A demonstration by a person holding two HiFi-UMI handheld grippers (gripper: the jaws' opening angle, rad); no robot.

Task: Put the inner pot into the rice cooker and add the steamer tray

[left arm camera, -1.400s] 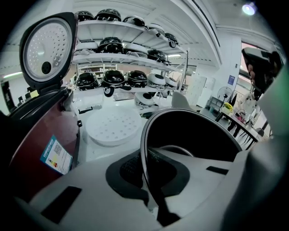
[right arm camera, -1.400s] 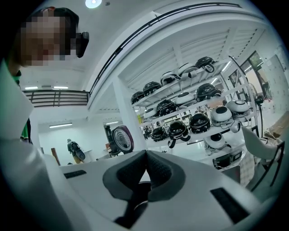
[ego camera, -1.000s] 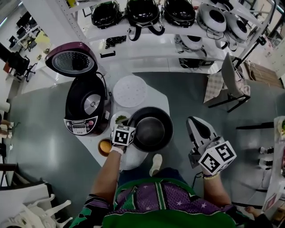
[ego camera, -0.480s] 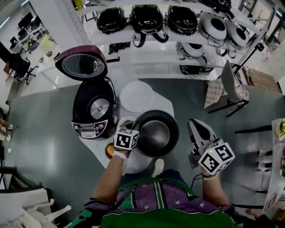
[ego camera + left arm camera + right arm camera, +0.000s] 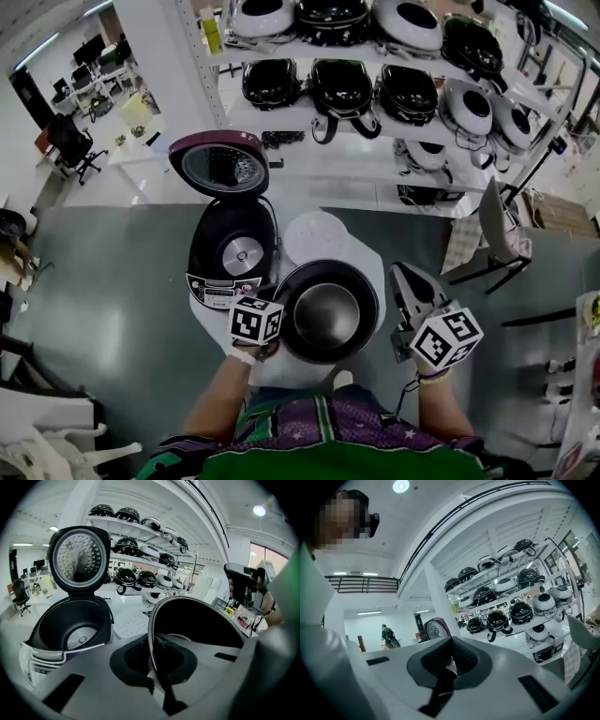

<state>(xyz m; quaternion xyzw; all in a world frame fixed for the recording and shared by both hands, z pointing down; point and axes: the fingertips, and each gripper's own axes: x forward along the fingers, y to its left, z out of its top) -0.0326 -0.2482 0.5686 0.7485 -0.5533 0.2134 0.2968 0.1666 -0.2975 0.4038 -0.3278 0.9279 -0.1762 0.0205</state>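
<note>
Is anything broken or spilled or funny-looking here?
Nothing looks wrong. The inner pot hangs by its rim from the shut left gripper, next to the open rice cooker, and it looks empty. The steamer tray lies flat behind it. No spills show.

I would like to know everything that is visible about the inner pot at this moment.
The inner pot is a round, dark, metal-looking bowl with a wide flared rim and a smooth, slightly shiny grey bottom. It is empty. Its mouth faces up, and in the head view it is just right of the open rice cooker, not yet inside it. The left gripper is shut on its near rim, one jaw inside and one outside. I see nothing else touching it.
</note>
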